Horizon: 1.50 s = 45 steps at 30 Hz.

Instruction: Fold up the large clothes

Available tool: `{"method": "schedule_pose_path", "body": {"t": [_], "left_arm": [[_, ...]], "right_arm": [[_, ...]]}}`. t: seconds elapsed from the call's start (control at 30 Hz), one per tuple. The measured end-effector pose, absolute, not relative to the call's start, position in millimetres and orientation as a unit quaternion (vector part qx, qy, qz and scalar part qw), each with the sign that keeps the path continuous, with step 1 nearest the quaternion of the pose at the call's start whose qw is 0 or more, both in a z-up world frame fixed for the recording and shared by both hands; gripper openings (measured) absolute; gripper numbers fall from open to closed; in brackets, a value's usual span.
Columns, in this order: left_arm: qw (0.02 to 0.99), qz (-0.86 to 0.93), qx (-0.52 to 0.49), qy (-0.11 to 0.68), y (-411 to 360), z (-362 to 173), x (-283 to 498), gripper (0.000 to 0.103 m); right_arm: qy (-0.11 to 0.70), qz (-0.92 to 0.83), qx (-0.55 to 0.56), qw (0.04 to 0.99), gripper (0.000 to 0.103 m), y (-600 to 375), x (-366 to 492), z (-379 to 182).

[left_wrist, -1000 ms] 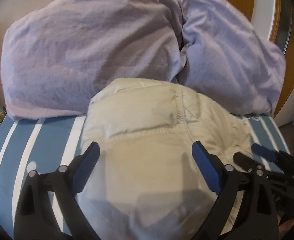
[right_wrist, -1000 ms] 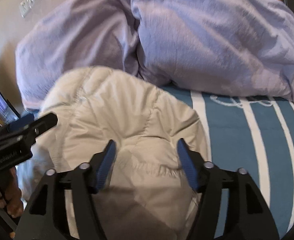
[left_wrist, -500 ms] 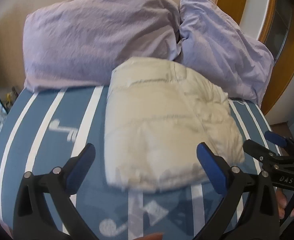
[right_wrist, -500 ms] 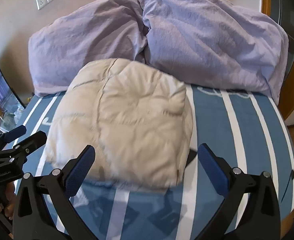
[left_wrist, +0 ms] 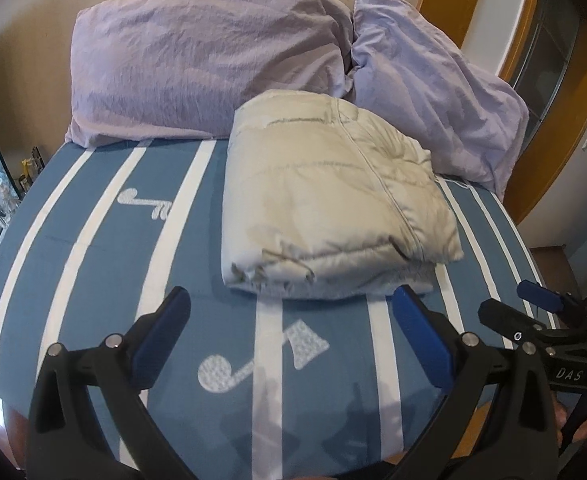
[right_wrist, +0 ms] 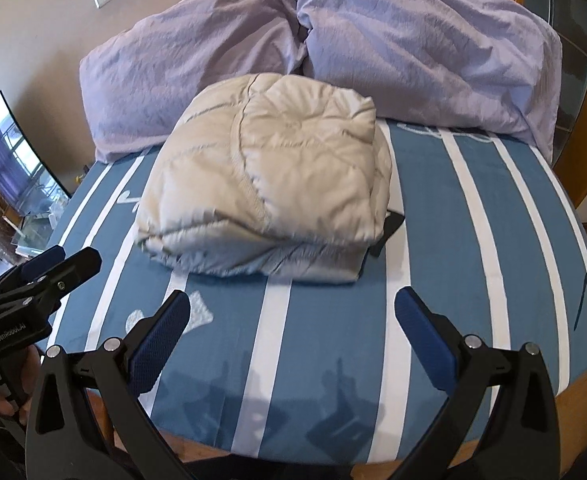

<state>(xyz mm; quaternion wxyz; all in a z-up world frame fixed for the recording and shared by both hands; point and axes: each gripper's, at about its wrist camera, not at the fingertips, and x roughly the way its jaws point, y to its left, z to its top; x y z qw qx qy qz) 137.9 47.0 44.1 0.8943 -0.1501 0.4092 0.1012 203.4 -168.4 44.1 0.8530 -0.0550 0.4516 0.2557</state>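
Observation:
A cream quilted garment point(left_wrist: 329, 208) lies folded into a thick bundle on the blue bed sheet with white stripes point(left_wrist: 105, 240); it also shows in the right wrist view point(right_wrist: 269, 196). My left gripper point(left_wrist: 293, 332) is open and empty, held back from the bundle's near edge. My right gripper point(right_wrist: 293, 332) is open and empty, also short of the bundle. The right gripper shows at the right edge of the left wrist view point(left_wrist: 533, 312). The left gripper shows at the left edge of the right wrist view point(right_wrist: 49, 272).
Two lilac pillows point(left_wrist: 205, 64) point(left_wrist: 433, 92) lean on the wall behind the bundle. A small dark object point(right_wrist: 389, 228) pokes out from under the bundle's right side. The bed's near edge point(right_wrist: 573, 392) lies just below the grippers. A wooden door frame point(left_wrist: 565, 120) stands at the right.
Both grippers have pulled back from over the garment toward the bed's near edge. The right gripper's jaws have opened wider. The bundle now lies apart from both.

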Motion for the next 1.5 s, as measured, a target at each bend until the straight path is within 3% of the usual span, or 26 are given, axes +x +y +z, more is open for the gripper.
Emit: {"method": "schedule_pose_path", "body": {"t": [1.5], "left_arm": [[0.899,0.081,-0.175,0.394,31.9,42.1,110.0,0.101]], "right_arm": [[0.444,0.25,-0.016,0.86,0.102,-183.0,184.8,39.5]]}}
